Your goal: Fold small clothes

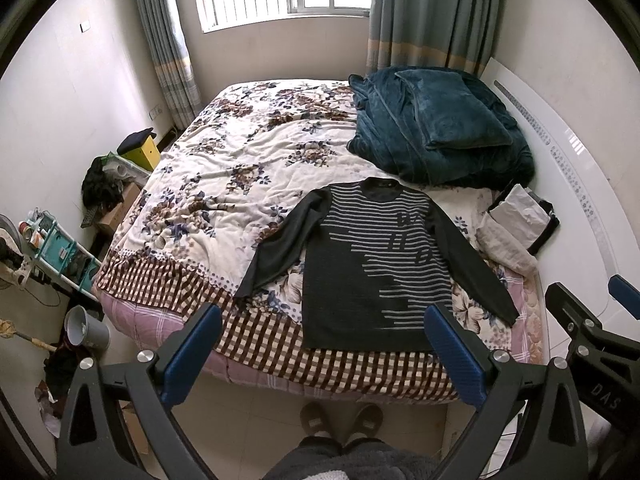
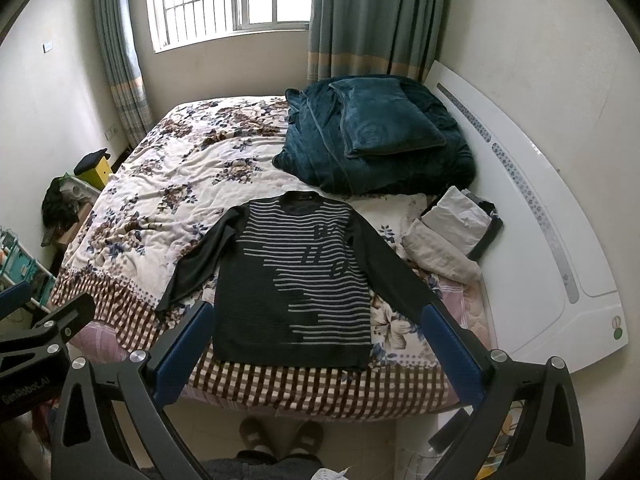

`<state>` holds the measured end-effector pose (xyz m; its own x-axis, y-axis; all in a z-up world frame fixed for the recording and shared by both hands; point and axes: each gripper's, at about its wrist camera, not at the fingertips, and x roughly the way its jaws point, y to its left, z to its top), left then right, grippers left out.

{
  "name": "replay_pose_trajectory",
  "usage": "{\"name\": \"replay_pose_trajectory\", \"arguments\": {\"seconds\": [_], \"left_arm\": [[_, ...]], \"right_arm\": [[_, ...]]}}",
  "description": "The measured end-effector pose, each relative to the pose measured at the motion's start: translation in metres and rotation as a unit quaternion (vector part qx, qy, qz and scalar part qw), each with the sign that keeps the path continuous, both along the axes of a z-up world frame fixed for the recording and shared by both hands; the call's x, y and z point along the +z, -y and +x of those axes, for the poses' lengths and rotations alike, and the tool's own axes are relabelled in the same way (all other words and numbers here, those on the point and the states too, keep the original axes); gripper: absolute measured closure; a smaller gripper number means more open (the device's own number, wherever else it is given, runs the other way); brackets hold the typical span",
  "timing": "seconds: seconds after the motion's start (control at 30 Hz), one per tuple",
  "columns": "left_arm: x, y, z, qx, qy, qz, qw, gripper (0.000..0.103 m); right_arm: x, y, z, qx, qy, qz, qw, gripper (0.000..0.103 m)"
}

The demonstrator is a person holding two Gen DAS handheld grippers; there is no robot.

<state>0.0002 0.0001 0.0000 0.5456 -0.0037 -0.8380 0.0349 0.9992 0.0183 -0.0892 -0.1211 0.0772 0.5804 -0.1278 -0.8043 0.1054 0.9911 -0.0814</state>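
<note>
Both your left tongs [image 1: 322,354] and right tongs [image 2: 316,354] gape wide, empty, above the near bed edge, where the dark grey-striped knit sweater [image 2: 296,280] lies flat.

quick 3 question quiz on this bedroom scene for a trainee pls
1. True or false: the dark striped long-sleeved sweater lies flat on the floral quilted bed with both sleeves spread out.
2. What sits on the folded teal plush blanket: A a teal cushion, B a yellow box, C slippers?
3. Are the jaws of the left gripper and the right gripper open or shut?

Key: 1 true; 2 A, the teal cushion; 3 open, both holding nothing.
</note>
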Motion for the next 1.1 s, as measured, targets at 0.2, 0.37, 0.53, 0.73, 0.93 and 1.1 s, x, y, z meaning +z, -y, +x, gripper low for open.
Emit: {"name": "replay_pose_trajectory", "arguments": {"seconds": [0.2, 0.37, 0.53, 0.73, 0.93, 1.1], "left_arm": [[-0.0001, -0.0001, 0.0002, 0.000, 0.000, 0.000, 1.0000, 0.000], [0.0002, 0.0000, 0.0000, 0.001, 0.000, -0.001, 1.0000, 0.000], [0.0038, 0.0014, 0.0017, 0.001, 0.002, 0.000, 1.0000, 0.000], [0.0032, 0.0010, 0.0008, 0.000, 0.002, 0.000, 1.0000, 0.000], [0.0040, 0.0012, 0.0013, 0.000, 0.003, -0.001, 1.0000, 0.000], [0.0033, 0.0009, 0.0002, 0.000, 0.003, -0.001, 1.0000, 0.000]], "right_arm": [[0.0027, -0.0013, 0.0004, 0.000, 0.000, 0.000, 1.000, 0.000], [0.0034, -0.0017, 0.0005, 0.001, 0.000, 0.000, 1.000, 0.000], [0.0039, -0.0019, 0.0007, 0.001, 0.002, 0.000, 1.000, 0.000], [0.0046, -0.0017, 0.0006, 0.001, 0.003, 0.001, 1.000, 0.000], [0.0047, -0.0016, 0.0004, 0.001, 0.003, 0.001, 1.000, 0.000], [0.0052, -0.0018, 0.0002, 0.002, 0.003, 0.001, 1.000, 0.000]]}}
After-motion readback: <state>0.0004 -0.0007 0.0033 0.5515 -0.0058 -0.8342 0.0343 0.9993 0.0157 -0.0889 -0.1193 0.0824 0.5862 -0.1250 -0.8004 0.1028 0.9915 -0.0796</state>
